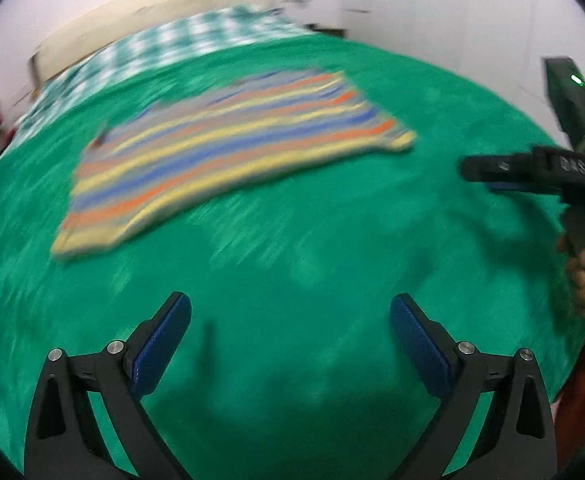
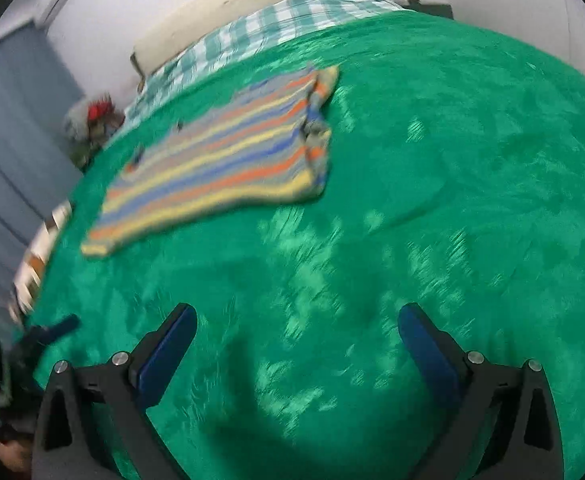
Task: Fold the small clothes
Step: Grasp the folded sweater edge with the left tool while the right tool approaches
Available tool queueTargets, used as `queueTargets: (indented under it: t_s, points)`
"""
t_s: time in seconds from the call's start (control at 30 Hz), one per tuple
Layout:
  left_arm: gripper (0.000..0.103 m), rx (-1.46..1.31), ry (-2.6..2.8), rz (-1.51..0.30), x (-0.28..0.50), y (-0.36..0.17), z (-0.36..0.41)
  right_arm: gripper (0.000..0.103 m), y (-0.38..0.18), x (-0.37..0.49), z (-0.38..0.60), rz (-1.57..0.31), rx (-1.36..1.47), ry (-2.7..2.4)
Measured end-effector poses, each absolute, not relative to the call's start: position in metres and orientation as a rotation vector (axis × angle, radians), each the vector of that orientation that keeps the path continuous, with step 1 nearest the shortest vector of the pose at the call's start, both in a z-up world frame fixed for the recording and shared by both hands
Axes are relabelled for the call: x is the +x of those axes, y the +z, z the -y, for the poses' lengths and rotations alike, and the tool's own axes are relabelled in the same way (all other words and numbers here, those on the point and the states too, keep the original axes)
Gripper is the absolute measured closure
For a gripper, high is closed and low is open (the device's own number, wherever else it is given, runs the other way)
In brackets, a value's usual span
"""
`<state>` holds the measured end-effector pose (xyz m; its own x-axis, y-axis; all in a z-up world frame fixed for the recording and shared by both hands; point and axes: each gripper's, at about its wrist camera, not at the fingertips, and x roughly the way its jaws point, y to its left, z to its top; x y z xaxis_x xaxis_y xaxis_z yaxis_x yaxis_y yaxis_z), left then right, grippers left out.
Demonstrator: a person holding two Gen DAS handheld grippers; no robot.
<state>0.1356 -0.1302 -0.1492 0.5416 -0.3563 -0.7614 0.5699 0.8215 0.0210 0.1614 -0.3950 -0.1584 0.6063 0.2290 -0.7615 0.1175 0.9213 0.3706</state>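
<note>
The striped garment (image 1: 228,148) lies flat on the green blanket (image 1: 292,280) of the bed, at about 11 o'clock from the left gripper (image 1: 290,340) and well apart from it. In the right wrist view the same garment (image 2: 216,168) sits at about 11 o'clock from the right gripper (image 2: 296,348), also well apart. Both grippers are spread wide and hold nothing. In the left wrist view the right gripper (image 1: 532,172) appears at 3 o'clock, held by a hand (image 1: 584,268); its finger spacing cannot be read from that angle.

Risks, as judged from this position:
- Both views are motion-blurred. A fast approach can overshoot the garment's edge and pinch the blanket instead of, or together with, the garment.
- The blanket is soft and plush. A low grasp is likely to drag it and shift the garment.
- The garment's right edge (image 2: 318,128) is bunched in the right wrist view. Folding over it leaves an uneven result unless it is smoothed first.

Surroundings: a checked sheet (image 1: 196,44) lies beyond the blanket at 12 o'clock, with a pale headboard (image 1: 152,12) behind it. A cluttered pile with a red item (image 2: 96,116) sits off the bed at 10 o'clock. Nothing lies between either gripper and the garment.
</note>
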Motion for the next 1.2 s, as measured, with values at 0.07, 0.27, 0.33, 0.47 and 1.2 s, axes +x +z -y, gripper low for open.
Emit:
queueTargets:
  t_s: [0.07, 0.27, 0.33, 0.47, 1.2]
  points:
    - [0.004, 0.319, -0.621, -0.802, 0.151, -0.140, 0.165, 0.004, -0.150, 0.173, 0.411, -0.922, 0.438, 0.087]
    - [0.012, 0.411, -0.758, -0.790, 0.196, -0.139, 0.253, 0.009, -0.130, 0.251, 0.471, -0.974, 0.508, 0.182]
    - [0.013, 0.420, -0.770, -0.807, 0.207, -0.147, 0.274, 0.016, -0.130, 0.284, 0.487, -1.005, 0.545, 0.210]
    - [0.013, 0.399, -0.750, -0.868, 0.229, -0.164, 0.295, 0.022, -0.135, 0.341, 0.504, -1.047, 0.615, 0.258]
    - [0.096, 0.167, -0.681, -0.928, 0.269, -0.163, 0.280, 0.093, -0.174, 0.483, 0.471, -1.194, 0.590, 0.241]
